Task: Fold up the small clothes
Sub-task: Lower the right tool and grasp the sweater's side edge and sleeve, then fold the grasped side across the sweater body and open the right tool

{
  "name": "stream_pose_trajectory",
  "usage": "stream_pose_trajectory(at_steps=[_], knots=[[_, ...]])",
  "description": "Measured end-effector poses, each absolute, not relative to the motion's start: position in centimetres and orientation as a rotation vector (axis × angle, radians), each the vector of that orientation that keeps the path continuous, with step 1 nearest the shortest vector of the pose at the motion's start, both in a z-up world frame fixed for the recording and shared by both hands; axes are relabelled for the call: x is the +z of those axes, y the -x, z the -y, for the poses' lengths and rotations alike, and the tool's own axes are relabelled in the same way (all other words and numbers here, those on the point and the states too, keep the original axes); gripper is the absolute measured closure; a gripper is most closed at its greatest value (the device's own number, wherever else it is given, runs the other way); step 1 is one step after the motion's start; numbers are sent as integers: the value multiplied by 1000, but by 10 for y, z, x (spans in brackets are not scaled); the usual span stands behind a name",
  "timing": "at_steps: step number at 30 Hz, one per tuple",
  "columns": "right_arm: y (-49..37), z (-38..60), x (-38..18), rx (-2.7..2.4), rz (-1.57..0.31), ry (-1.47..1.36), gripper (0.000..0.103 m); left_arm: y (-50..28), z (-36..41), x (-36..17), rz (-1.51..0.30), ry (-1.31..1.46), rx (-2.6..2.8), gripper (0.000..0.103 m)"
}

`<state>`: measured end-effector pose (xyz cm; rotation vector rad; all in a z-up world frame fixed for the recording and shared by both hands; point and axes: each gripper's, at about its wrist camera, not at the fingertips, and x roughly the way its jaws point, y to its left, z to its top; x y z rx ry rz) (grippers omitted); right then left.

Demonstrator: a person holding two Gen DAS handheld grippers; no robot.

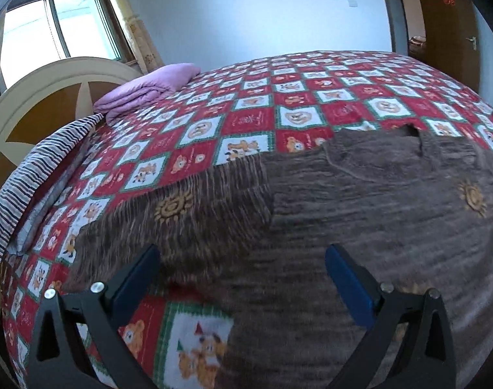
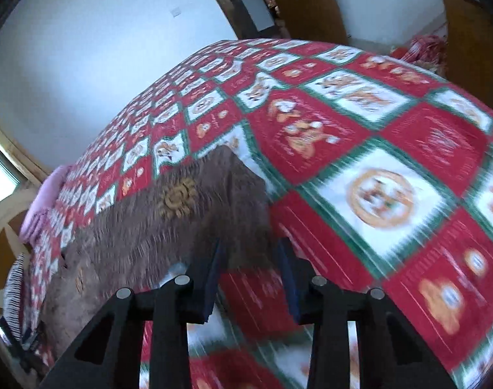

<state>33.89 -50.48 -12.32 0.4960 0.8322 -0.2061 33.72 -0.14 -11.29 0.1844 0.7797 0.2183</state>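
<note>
A brown fuzzy garment (image 1: pixel 360 214) with yellow sun motifs lies spread on the red, white and green checked bedspread (image 1: pixel 253 103). My left gripper (image 1: pixel 243 259) is open and empty, just above the garment's near part. In the right wrist view the garment (image 2: pixel 155 227) lies to the left, one corner reaching between the jaws. My right gripper (image 2: pixel 251 249) has its jaws partly open, a moderate gap, at that corner. I cannot tell whether the pads touch the cloth.
A folded purple blanket (image 1: pixel 146 89) and a striped pillow (image 1: pixel 29 181) lie by the cream headboard (image 1: pixel 52 94). A window (image 1: pixel 55 26) is at the back left, a wooden door (image 1: pixel 447 22) at the back right. The bedspread (image 2: pixel 392 168) runs on to the right.
</note>
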Motion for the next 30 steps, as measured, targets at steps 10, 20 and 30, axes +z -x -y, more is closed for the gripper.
stream_pose_trajectory(at_steps=[10, 20, 30], knots=[[-362, 503, -140, -216, -867, -459, 69, -349, -9, -140, -866, -91, 203, 0], [-371, 478, -72, -207, -761, -387, 97, -345, -18, -138, -842, -6, 151, 0], [-395, 349, -7, -102, -685, -30, 97, -342, -35, -139, -835, 92, 125, 0]])
